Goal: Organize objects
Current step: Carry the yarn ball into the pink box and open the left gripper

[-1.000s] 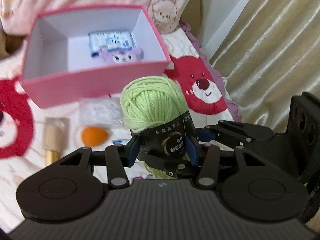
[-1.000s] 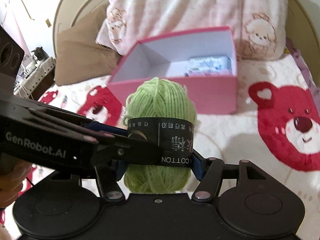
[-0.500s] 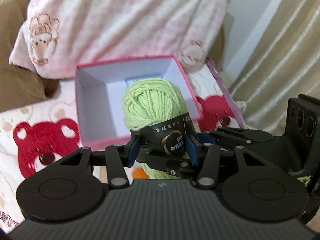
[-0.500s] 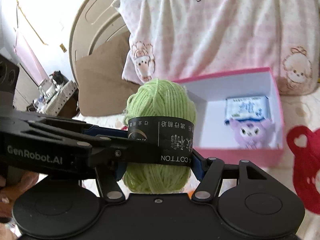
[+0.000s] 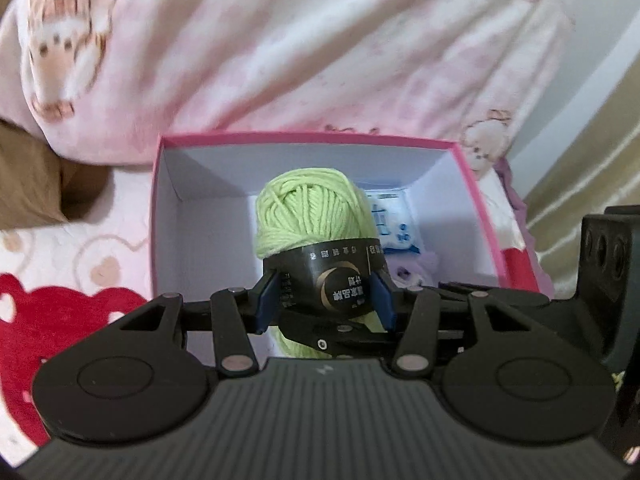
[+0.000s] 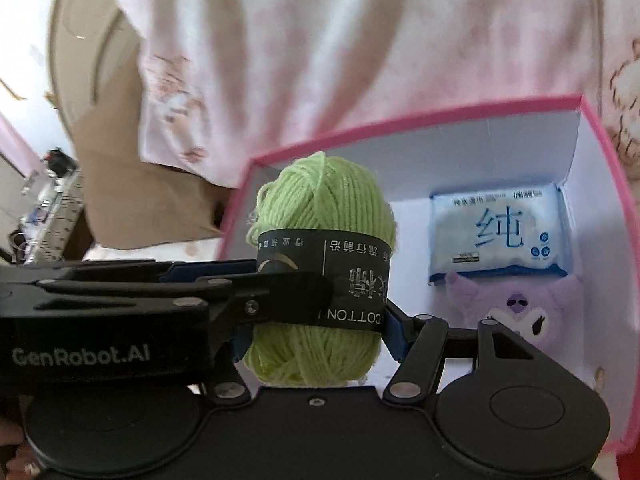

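Note:
A green yarn ball (image 5: pixel 310 216) with a black paper band is held by both grippers at once. My left gripper (image 5: pixel 324 300) is shut on its band, and my right gripper (image 6: pixel 316 328) is shut on it too. The yarn (image 6: pixel 324 212) hangs over the open pink box (image 5: pixel 168 208), above its white inside. In the box (image 6: pixel 608 184) lie a blue and white tissue pack (image 6: pixel 500 236) and a purple plush toy (image 6: pixel 520 312) at the right side. The left gripper's body crosses the right wrist view from the left.
A pink pillow with cartoon prints (image 5: pixel 280 40) leans behind the box. A brown cushion (image 5: pixel 28 184) lies at the left. The bed cover has red bear prints (image 5: pixel 52 320). A beige curtain (image 5: pixel 592 168) hangs at the right.
Both grippers have carried the yarn forward and over the box. The box now fills more of both views and the yarn is above its inside.

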A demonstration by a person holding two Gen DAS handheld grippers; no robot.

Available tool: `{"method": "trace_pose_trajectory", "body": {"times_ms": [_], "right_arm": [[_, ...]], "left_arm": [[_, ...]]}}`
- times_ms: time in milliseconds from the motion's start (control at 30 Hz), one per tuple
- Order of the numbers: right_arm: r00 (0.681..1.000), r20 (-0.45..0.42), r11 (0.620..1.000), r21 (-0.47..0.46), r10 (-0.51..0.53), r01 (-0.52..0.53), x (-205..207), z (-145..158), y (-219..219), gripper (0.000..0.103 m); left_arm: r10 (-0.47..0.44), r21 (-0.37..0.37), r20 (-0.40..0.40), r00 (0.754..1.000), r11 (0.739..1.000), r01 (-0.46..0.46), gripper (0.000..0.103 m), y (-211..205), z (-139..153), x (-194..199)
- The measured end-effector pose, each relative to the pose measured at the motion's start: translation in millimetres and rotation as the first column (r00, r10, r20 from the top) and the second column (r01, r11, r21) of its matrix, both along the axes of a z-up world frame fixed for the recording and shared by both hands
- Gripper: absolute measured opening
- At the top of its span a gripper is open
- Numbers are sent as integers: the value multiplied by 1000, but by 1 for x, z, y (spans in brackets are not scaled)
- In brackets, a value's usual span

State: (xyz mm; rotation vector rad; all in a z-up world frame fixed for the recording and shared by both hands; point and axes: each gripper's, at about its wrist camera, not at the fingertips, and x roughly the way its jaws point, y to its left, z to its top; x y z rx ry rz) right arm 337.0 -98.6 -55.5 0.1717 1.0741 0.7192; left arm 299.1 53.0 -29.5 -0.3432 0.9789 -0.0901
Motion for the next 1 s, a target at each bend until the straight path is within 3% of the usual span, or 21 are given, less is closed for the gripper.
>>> {"method": "trace_pose_trajectory", "body": {"times_ms": [133, 400, 567, 700, 733, 833, 1000], "right_arm": [[1000, -10, 1000, -25, -6, 5, 9, -18, 6, 67], [1000, -18, 994, -107, -4, 2, 16, -34, 25, 67], [998, -57, 996, -80, 19, -24, 12, -37, 17, 73], [997, 37, 992, -110, 66, -61, -5, -31, 8, 73], [996, 57, 991, -115, 76, -69, -9, -31, 7, 73], [990, 96, 988, -128, 102, -90, -14, -31, 11, 51], [988, 145, 991, -134, 48, -28, -14, -29, 24, 44]], "left_arm": [[6, -32, -17, 1000, 999, -7, 47, 9, -22, 10], [25, -48, -24, 999, 998, -26, 46, 12, -40, 17], [67, -42, -39, 997, 997, -69, 31, 22, -46, 20], [90, -11, -44, 995, 996, -91, 24, 27, -50, 21], [97, -12, -40, 994, 995, -98, 24, 28, -50, 20], [98, -30, -23, 995, 995, -98, 24, 26, -46, 17], [102, -66, 2, 995, 993, -102, 24, 27, -44, 10]]}}
